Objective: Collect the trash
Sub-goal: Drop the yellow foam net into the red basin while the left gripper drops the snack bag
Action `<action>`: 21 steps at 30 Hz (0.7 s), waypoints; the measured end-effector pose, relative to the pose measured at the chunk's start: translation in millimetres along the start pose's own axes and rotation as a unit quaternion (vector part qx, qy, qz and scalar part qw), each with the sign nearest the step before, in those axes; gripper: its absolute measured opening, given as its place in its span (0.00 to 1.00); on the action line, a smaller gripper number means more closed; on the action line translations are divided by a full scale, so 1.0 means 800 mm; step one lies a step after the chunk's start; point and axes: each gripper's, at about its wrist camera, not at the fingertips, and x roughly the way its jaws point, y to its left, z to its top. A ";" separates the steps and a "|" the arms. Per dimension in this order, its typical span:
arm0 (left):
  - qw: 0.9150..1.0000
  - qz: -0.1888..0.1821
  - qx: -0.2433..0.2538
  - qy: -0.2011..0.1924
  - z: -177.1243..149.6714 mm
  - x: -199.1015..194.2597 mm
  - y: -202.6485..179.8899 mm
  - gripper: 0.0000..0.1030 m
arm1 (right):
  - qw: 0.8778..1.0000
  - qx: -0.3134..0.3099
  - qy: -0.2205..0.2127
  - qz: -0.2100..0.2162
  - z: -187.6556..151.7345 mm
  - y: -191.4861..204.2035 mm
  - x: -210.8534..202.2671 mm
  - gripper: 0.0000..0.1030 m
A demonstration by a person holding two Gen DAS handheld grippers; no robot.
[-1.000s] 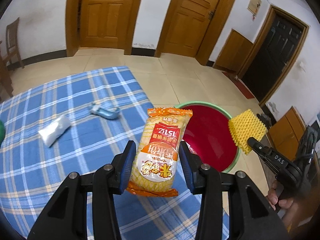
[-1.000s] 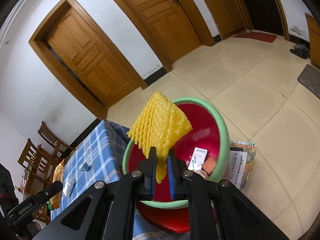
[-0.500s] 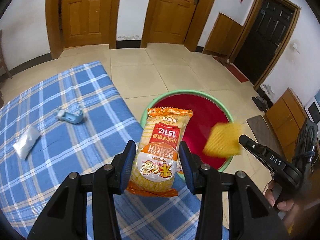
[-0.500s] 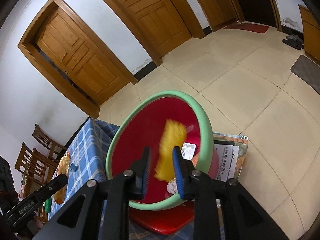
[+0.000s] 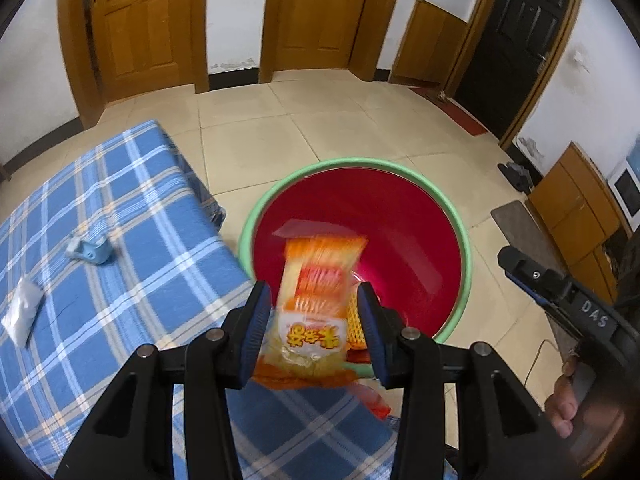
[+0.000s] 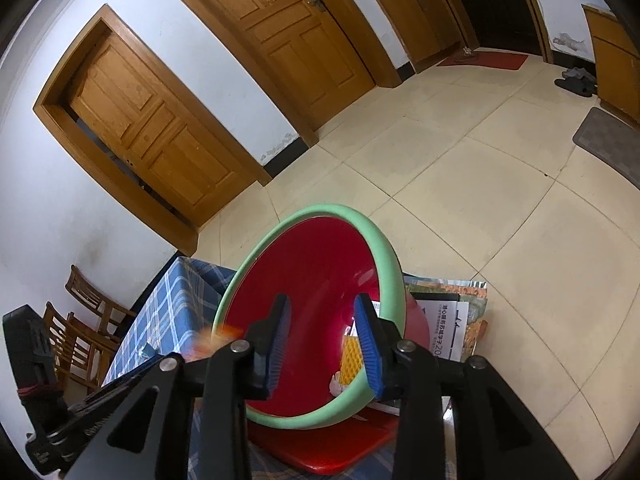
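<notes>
Over the red basin (image 5: pixel 400 216) with the green rim, the orange snack packet (image 5: pixel 316 308) hangs blurred between the jaws of the left gripper (image 5: pixel 314 332), which stand wide and seem barely to touch it (the release step, apparently). The right gripper (image 6: pixel 322 342) gapes empty above the yellow foam net (image 6: pixel 352 362) inside. Next comes reaching for the blue scrap (image 5: pixel 90 251) and white packet (image 5: pixel 22 312) on the checked cloth (image 5: pixel 160 216).

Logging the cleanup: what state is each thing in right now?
Left gripper: jaws apart.
Orange snack packet: blurred, between the jaws, over the basin.
Right gripper: jaws apart, nothing held.
Yellow foam net: lying in the basin.
Green-rimmed red basin: open.
</notes>
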 end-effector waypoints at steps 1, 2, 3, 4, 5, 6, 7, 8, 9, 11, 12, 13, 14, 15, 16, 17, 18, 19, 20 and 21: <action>1.000 -0.001 0.005 0.001 0.000 0.002 -0.004 0.43 | 1.000 0.002 0.000 0.001 0.000 -0.001 -0.001 0.37; 1.000 -0.002 0.009 0.002 0.001 0.005 -0.007 0.43 | 1.000 0.002 0.001 0.001 0.001 -0.001 0.000 0.37; 1.000 -0.004 0.011 0.004 0.001 0.007 -0.010 0.45 | 1.000 0.002 0.001 0.002 0.001 -0.001 0.000 0.38; 1.000 -0.005 0.012 0.006 0.001 0.008 -0.011 0.49 | 1.000 0.001 0.001 0.002 0.001 -0.001 0.000 0.38; 1.000 -0.004 0.014 0.007 0.001 0.009 -0.013 0.50 | 1.000 0.001 0.002 0.003 0.000 -0.001 0.000 0.39; 1.000 -0.004 0.015 0.008 0.000 0.010 -0.014 0.50 | 1.000 0.000 0.001 0.004 0.000 -0.001 -0.001 0.40; 1.000 -0.004 0.015 0.009 0.000 0.010 -0.015 0.50 | 1.000 -0.002 0.001 0.005 0.000 0.000 -0.001 0.41; 1.000 -0.003 0.014 0.009 -0.001 0.009 -0.014 0.50 | 1.000 -0.003 0.001 0.005 0.000 0.001 -0.002 0.43; 1.000 -0.001 0.013 0.009 -0.002 0.008 -0.012 0.50 | 1.000 -0.005 0.001 0.005 -0.001 0.002 -0.002 0.45; 1.000 0.003 0.008 0.008 -0.003 0.006 -0.008 0.51 | 1.000 -0.008 0.002 0.005 -0.002 0.004 -0.002 0.49; 1.000 0.005 0.005 0.007 -0.003 0.004 -0.005 0.51 | 1.000 -0.009 0.003 0.004 -0.002 0.005 -0.002 0.52; 1.000 0.007 0.002 0.007 -0.003 0.002 -0.003 0.51 | 1.000 -0.009 0.004 0.003 -0.002 0.006 -0.001 0.53; 1.000 0.010 -0.001 0.006 -0.004 -0.001 0.002 0.51 | 1.000 -0.010 0.006 0.003 -0.003 0.007 0.000 0.55; 1.000 0.013 -0.003 0.004 -0.004 -0.004 0.006 0.51 | 1.000 -0.011 0.008 0.003 -0.004 0.008 0.000 0.58; 1.000 0.018 -0.006 0.002 -0.005 -0.008 0.012 0.52 | 1.000 -0.012 0.009 0.003 -0.004 0.010 0.001 0.59; 1.000 0.021 -0.008 0.000 -0.005 -0.011 0.016 0.52 | 1.000 -0.012 0.010 0.003 -0.004 0.012 0.001 0.62; 1.000 0.026 -0.011 -0.002 -0.005 -0.015 0.022 0.53 | 1.000 -0.013 0.010 0.003 -0.004 0.014 0.001 0.65; 0.999 0.032 -0.015 -0.005 -0.005 -0.020 0.030 0.54 | 1.000 -0.015 0.010 0.004 -0.005 0.017 0.001 0.65; 0.999 0.036 -0.019 -0.007 -0.005 -0.023 0.035 0.54 | 1.000 -0.017 0.010 0.004 -0.006 0.019 0.001 0.67; 0.999 0.040 -0.023 -0.010 -0.005 -0.026 0.042 0.54 | 1.000 -0.020 0.010 0.004 -0.006 0.022 0.001 0.67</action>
